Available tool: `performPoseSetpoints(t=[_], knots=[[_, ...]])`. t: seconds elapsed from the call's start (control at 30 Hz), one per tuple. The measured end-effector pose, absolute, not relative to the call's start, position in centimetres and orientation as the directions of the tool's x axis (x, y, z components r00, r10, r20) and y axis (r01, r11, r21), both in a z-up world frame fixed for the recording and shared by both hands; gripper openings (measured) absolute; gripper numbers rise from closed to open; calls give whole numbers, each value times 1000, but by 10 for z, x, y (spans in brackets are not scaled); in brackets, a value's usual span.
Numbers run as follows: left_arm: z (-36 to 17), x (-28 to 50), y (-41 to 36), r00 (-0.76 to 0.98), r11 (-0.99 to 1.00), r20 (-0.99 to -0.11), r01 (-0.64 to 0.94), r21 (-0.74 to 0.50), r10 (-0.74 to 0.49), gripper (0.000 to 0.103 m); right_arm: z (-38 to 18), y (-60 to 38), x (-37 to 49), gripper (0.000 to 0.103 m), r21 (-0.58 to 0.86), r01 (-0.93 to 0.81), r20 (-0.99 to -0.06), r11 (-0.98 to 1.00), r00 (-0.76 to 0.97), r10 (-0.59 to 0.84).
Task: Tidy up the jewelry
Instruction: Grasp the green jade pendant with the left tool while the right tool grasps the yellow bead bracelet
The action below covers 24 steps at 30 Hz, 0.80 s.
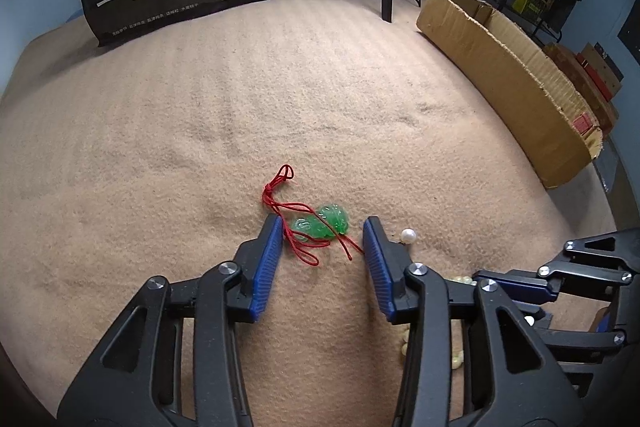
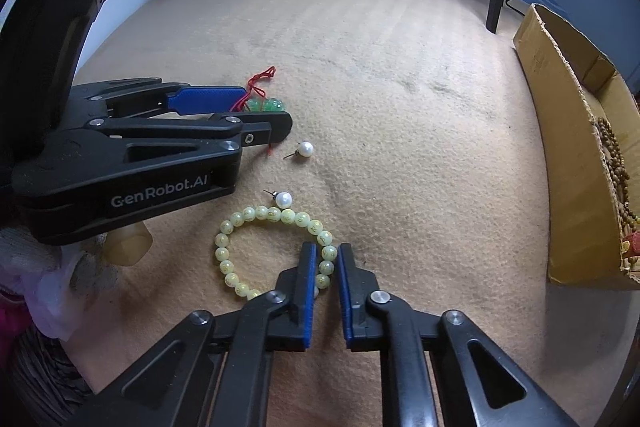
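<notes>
Where legible, "GenRobot.AI" on left claw (image 2: 260, 115)

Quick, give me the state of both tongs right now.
Left tongs: open, straddling the green pendant on its red cord, not pressing it.
Right tongs: shut on the pale bead bracelet.

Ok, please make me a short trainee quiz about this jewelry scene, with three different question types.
1. True or false: the left hand-held gripper already pinches the green carved pendant on a red cord.
2. The right hand-held gripper is shut on: A) a gold ring, B) the pale yellow-green bead bracelet, C) a silver watch?
3. How many white pearl stud earrings lie on the beige cloth?
Key: 1 false, its pads stand apart beside it; 2 B; 3 two.
</notes>
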<state>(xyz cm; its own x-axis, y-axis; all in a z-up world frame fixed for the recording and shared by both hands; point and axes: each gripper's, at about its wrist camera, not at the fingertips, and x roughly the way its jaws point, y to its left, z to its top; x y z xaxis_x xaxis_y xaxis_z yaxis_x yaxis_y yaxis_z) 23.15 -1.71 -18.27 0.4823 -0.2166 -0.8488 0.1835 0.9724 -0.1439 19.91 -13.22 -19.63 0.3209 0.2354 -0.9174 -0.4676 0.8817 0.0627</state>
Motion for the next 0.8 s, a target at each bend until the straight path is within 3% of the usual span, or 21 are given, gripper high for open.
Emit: performPoseSetpoints(t=[0.1, 0.8], knots=[[-184, 232, -18, 491, 975, -848, 183, -125, -201, 32, -196, -132, 199, 6, 58, -466, -917, 883, 324, 231], [-151, 220, 1, 544, 968, -801, 157, -195, -250, 31, -147, -139, 180, 5, 55, -457, -855, 887, 438, 279]])
